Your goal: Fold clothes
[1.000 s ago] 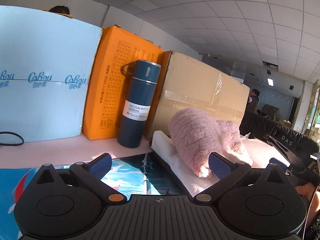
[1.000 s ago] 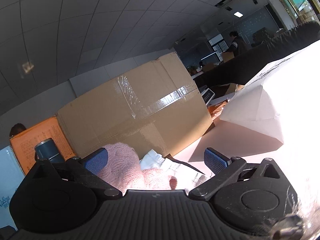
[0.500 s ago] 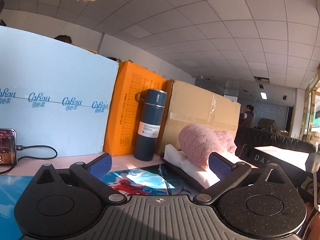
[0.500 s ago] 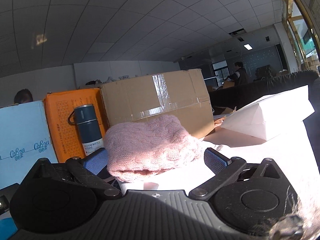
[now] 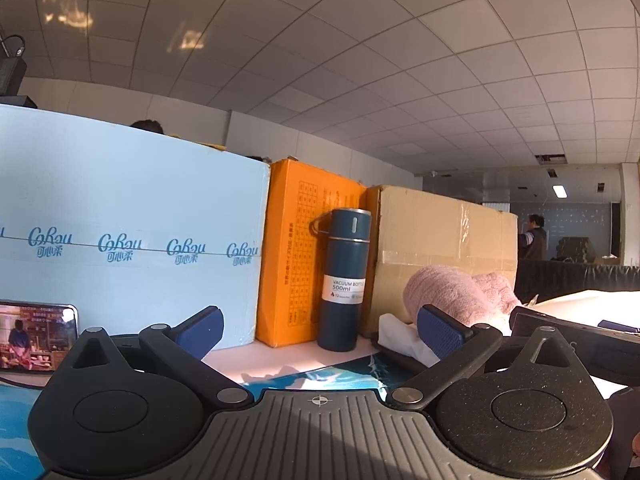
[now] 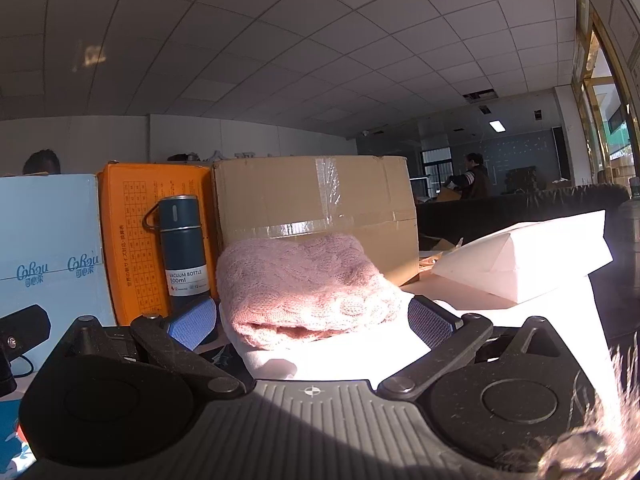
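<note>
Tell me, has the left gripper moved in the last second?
Yes. The left gripper has backed off and swung left: the blue bottle now sits between its open fingers, and the pink sweater looks smaller.

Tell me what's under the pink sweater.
The pink sweater lies on white folded cloth. Whatever is beneath that cloth is covered.

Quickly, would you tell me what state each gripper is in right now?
Left gripper: open, holding nothing.
Right gripper: open, holding nothing; the folded pink sweater lies ahead of its fingers.
</note>
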Tool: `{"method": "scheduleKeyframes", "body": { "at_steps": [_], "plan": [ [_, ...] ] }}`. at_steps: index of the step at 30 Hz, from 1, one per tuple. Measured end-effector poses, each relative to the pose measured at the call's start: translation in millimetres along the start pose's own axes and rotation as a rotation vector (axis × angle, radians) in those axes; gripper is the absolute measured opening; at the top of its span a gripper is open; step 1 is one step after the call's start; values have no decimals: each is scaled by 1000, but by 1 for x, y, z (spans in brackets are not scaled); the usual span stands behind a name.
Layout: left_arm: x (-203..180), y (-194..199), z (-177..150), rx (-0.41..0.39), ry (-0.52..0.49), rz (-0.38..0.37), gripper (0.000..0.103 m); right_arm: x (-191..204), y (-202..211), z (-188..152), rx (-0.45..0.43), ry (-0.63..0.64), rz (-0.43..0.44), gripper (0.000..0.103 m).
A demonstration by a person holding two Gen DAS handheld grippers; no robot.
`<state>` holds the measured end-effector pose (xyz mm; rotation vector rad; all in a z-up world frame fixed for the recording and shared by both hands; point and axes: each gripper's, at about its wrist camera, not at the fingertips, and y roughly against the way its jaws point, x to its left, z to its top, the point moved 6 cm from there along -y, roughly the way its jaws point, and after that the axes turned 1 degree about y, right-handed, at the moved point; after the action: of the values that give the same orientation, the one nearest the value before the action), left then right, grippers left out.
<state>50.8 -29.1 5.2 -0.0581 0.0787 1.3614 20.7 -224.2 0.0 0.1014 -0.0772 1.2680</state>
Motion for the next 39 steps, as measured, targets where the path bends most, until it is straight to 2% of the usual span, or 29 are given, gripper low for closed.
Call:
{"method": "scheduleKeyframes", "body": {
  "at_steps": [7,39],
  "plan": [
    [-6,4,-2,10,-47,0,103,0,-1,-1,10,-9,18,103],
    [-7,0,-6,47,-52,-3,103,-2,-3,-3,36,-31,42,103]
  ]
}}
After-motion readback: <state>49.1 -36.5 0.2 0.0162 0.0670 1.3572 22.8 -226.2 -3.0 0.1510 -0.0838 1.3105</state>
